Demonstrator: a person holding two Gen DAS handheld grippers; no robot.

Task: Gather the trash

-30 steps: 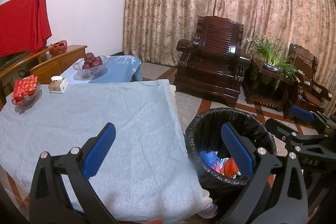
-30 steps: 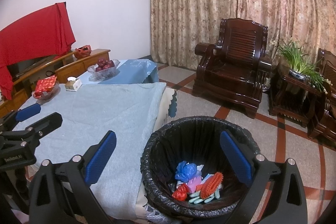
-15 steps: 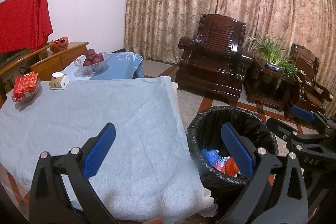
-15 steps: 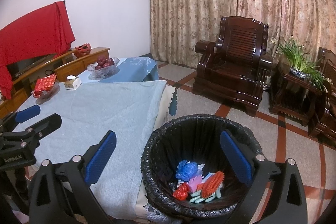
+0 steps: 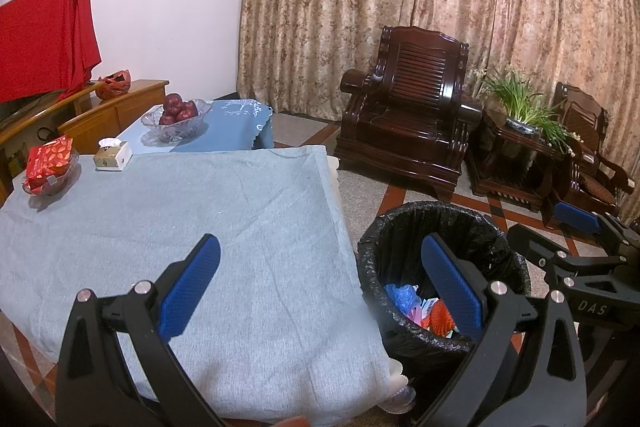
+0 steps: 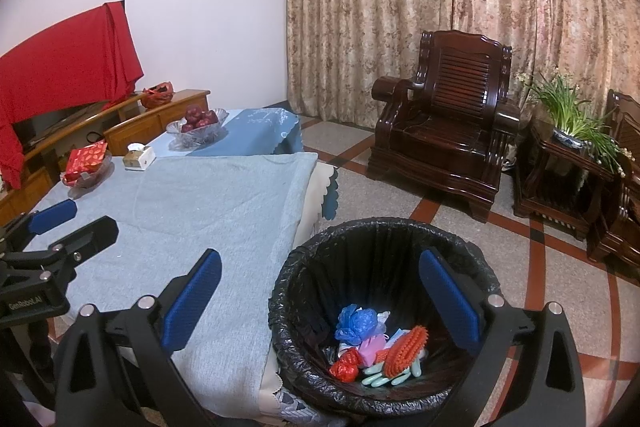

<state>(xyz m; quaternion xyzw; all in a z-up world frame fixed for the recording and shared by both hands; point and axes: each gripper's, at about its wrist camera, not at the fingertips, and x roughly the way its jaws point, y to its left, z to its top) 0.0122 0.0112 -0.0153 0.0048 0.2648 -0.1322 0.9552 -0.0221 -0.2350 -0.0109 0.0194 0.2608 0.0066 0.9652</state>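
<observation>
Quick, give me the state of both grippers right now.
Left gripper: open, holding nothing, above the grey tablecloth.
Right gripper: open, holding nothing, above the trash bin.

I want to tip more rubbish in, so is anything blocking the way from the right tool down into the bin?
Nothing visible does. The right tool hangs open and empty above the black-lined bin, whose mouth is uncovered, with trash only at the bottom.

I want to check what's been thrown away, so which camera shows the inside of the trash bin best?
The right wrist view: it looks down into the trash bin. The left wrist view shows it from the side, contents partly hidden behind a finger.
</observation>
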